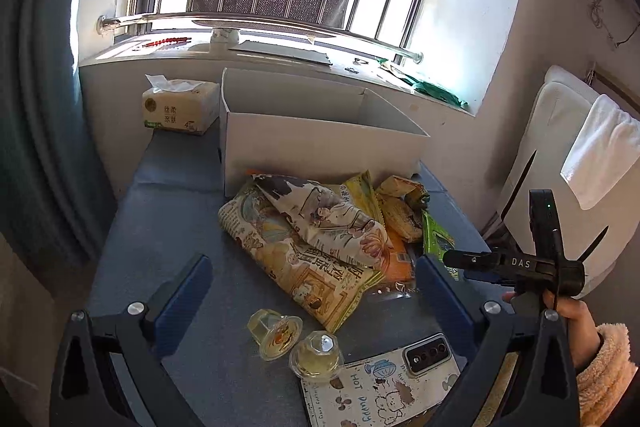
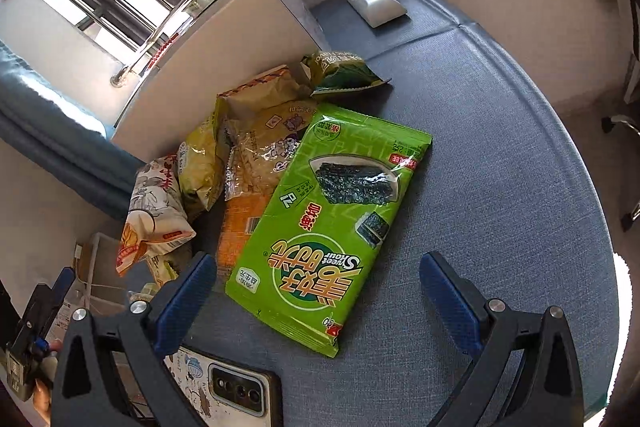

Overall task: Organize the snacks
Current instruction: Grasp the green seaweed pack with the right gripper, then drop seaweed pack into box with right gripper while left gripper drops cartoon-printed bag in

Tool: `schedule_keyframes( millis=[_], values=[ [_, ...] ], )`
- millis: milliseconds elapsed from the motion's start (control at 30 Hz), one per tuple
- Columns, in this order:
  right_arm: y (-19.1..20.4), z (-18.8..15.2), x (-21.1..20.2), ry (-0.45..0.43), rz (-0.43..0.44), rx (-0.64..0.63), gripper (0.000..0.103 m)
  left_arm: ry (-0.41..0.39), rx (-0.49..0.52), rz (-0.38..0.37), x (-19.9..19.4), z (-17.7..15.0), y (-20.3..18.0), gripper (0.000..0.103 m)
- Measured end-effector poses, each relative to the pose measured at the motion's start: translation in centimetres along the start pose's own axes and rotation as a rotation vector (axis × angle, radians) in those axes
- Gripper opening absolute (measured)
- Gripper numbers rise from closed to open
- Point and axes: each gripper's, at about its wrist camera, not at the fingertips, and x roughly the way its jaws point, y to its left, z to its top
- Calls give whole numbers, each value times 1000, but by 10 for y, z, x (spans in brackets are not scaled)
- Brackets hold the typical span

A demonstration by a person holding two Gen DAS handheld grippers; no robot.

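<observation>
A pile of snack bags lies on the blue table in front of an open white cardboard box. Two clear jelly cups sit near my left gripper, which is open and empty above the table, just short of the pile. In the right wrist view a large green seaweed pack lies flat, with yellow and beige snack bags beside it against the box wall. My right gripper is open and empty, its fingers on either side of the seaweed pack's near end.
A phone in a cartoon case lies at the near edge; it also shows in the right wrist view. A tissue pack stands left of the box. A white device lies at the far table end. Windowsill behind the box.
</observation>
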Motion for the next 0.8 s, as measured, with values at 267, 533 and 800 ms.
schedule_keyframes(
  millis=[267,533,800],
  values=[
    [32,21,27,-10,-219,-130,69,39,-66,9,15,2,9,103],
    [25,8,-11,-48,-124,-158,61,123,-114,-28,44,9,2,103],
    [30,-7,-63,-138,-71,-185,62,250,-155,68,113,38,-16,103]
  ],
)
